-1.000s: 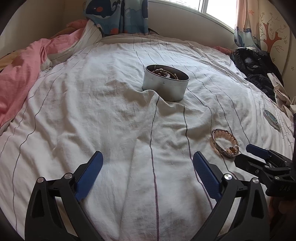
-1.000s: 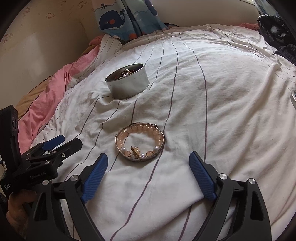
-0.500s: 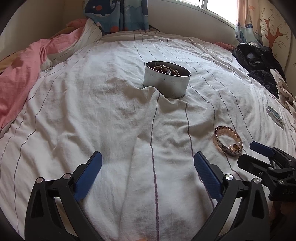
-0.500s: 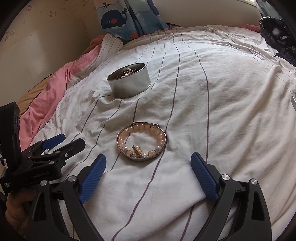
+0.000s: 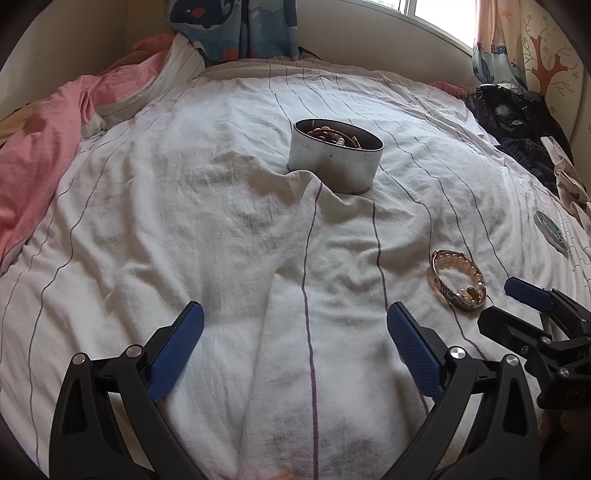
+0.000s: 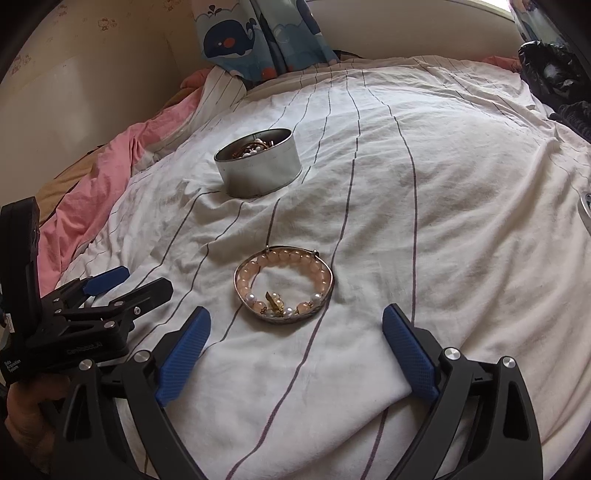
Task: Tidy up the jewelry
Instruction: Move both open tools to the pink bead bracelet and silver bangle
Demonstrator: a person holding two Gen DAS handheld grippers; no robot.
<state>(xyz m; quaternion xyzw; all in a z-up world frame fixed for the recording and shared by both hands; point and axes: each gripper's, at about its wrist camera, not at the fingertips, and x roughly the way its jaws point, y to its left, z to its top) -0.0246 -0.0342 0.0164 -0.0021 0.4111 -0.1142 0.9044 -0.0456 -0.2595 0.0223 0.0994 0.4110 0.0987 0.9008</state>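
A child's bedroom at home: a rumpled striped bedsheet (image 6: 461,184), pink quilt (image 5: 33,147) and whale-print curtain (image 6: 251,33).

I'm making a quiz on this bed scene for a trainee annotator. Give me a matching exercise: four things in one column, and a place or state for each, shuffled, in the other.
Things:
1. tin
2. bracelets
3. right gripper
4. pink quilt

Places or states:
A. open, with nothing between its fingers
B. bunched at the left edge of the bed
C. lying loose on the striped sheet, just ahead of the right gripper
D. standing upright farther back, with jewelry inside

Pairs: 1-D, 2-C, 3-A, 4-B
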